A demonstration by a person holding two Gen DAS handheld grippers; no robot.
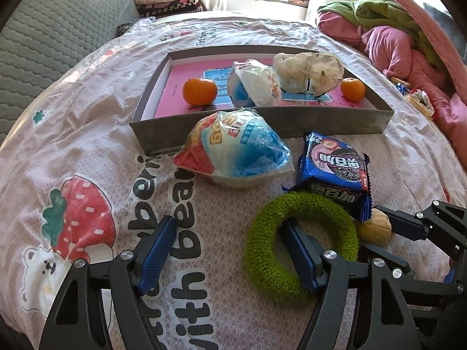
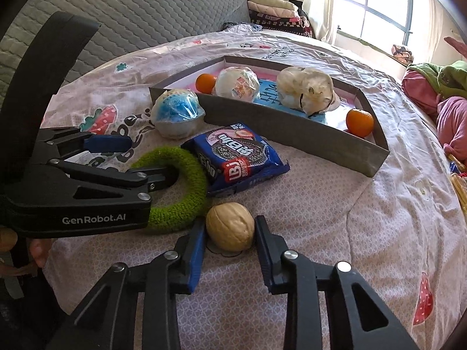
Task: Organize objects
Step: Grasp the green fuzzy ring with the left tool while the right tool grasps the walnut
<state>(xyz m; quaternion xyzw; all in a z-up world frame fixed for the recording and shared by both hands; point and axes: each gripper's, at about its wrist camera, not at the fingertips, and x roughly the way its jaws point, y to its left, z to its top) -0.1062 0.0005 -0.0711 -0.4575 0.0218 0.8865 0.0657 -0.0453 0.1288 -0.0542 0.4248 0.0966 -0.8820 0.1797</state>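
Observation:
A green knitted ring (image 1: 303, 245) lies on the bedspread; my left gripper (image 1: 227, 233) is open with its right finger inside the ring's hole and its left finger outside. It also shows in the right wrist view (image 2: 175, 186). My right gripper (image 2: 229, 230) is open with its fingers on either side of a walnut (image 2: 230, 226), close to it. A blue cookie packet (image 2: 236, 157) and a wrapped blue-white bowl (image 2: 176, 113) lie before a grey tray (image 2: 292, 128) that holds two oranges (image 2: 359, 122) and two wrapped bundles (image 2: 305, 89).
The bed has a pink printed cover (image 1: 87, 151). A grey quilted headboard (image 2: 131, 11) is at the left. Pink and green clothes (image 1: 394, 38) are piled at the right. Folded blankets (image 2: 274, 11) lie by the window.

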